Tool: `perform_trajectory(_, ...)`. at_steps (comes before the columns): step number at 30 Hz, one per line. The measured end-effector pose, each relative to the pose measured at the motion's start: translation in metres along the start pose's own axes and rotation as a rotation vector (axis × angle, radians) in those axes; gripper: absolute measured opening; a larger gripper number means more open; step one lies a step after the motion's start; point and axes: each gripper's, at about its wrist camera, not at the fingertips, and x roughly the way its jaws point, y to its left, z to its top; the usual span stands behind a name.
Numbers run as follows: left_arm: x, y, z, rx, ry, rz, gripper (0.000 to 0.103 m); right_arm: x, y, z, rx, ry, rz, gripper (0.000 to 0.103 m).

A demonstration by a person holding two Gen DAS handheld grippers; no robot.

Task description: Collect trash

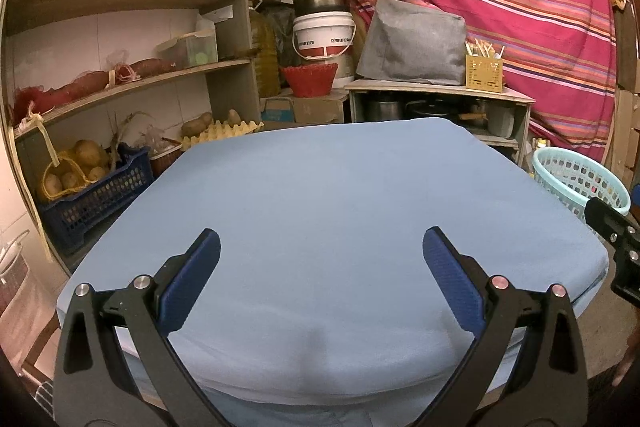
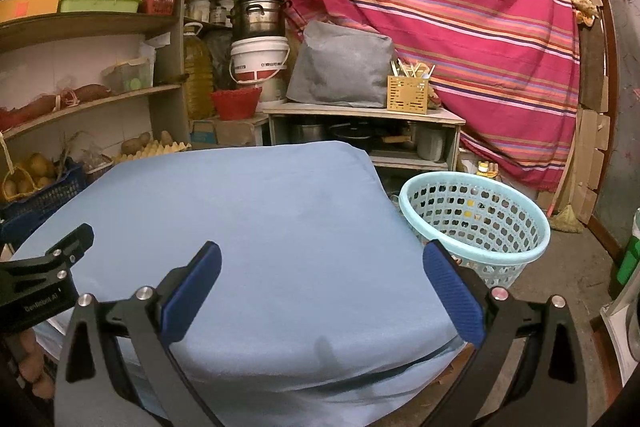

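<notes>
No loose trash shows on the desk draped in pale blue cloth [image 1: 340,211] in either wrist view; its top lies bare. The pale turquoise perforated plastic basket [image 2: 476,223] stands on the floor just beside the desk's right edge, and small yellow and dark bits glimpsed through its holes are probably the collected trash (too small to identify). Judgement: the basket is light, thin-walled and somewhat flexible; the rolled rim is the sensible hold, as the holed wall could snag a finger. Left hand-held gripper [image 1: 320,251] hovers over the desk, jaws spread wide, nothing between them. Right hand-held gripper [image 2: 320,263] likewise spread and empty, its right finger near the basket rim. Around: wooden shelves [image 1: 120,83] with potatoes in a dark blue crate [image 1: 96,195], a striped red curtain [image 2: 440,7], and a low cabinet of pots [image 2: 360,131] behind. Nothing blocks the basket from above.
</notes>
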Motion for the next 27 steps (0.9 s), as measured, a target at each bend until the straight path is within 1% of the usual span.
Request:
perform_trajectory(13,-0.0004,-0.0014,-0.0008,-0.002,0.006,0.004,0.098,0.0010,0.0003,0.0025,-0.008,-0.008,-0.005,0.098)
perform_trajectory(27,-0.0053,-0.0002,0.0030,-0.007,-0.009,0.004,0.098,0.0029,-0.0015,0.0036,-0.009,-0.020,-0.011,0.098)
